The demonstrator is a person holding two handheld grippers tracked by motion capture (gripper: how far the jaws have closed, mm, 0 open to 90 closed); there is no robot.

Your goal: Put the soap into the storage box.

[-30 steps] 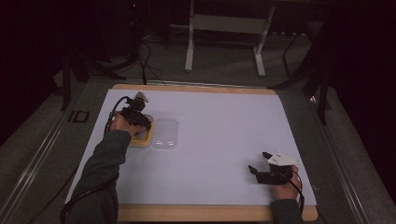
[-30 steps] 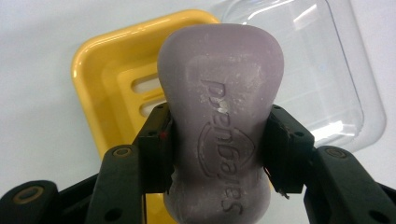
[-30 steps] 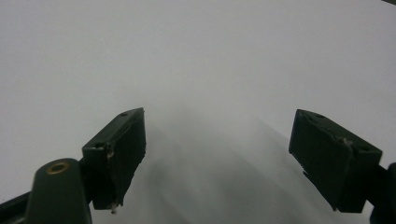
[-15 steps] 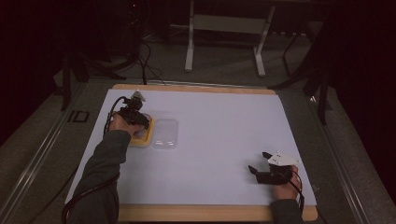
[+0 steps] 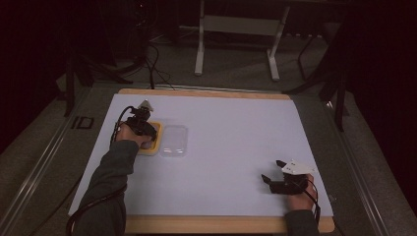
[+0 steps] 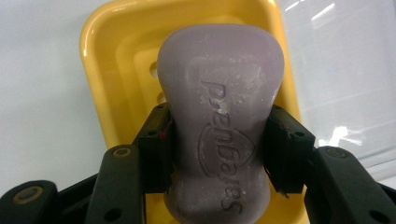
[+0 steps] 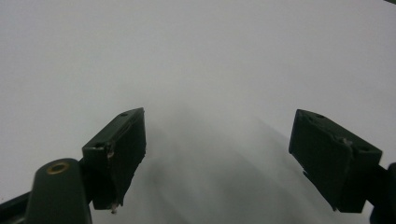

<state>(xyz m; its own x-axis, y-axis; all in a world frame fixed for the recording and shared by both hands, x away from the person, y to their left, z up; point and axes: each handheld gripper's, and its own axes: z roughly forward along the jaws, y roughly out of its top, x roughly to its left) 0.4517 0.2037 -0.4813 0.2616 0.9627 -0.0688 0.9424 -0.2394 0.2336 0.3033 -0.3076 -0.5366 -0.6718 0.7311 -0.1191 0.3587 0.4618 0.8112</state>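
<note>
A pale purple bar of soap (image 6: 219, 112) with an embossed logo lies over a yellow soap dish (image 6: 121, 70). My left gripper (image 6: 218, 140) is shut on the bar's narrow waist, one jaw on each side. From above, that left gripper (image 5: 143, 129) sits over the yellow dish (image 5: 150, 147) at the table's left. A clear plastic lid (image 5: 174, 141) lies flat just right of the dish. My right gripper (image 5: 269, 179) rests near the front right of the table; in its own view the right gripper (image 7: 217, 140) is open, with bare white surface between the jaws.
The white table top (image 5: 236, 132) has a wooden edge (image 5: 221, 225) along the front. A cable trails from the left hand toward the table's back left. A metal stand (image 5: 236, 29) and dark floor lie beyond the far edge.
</note>
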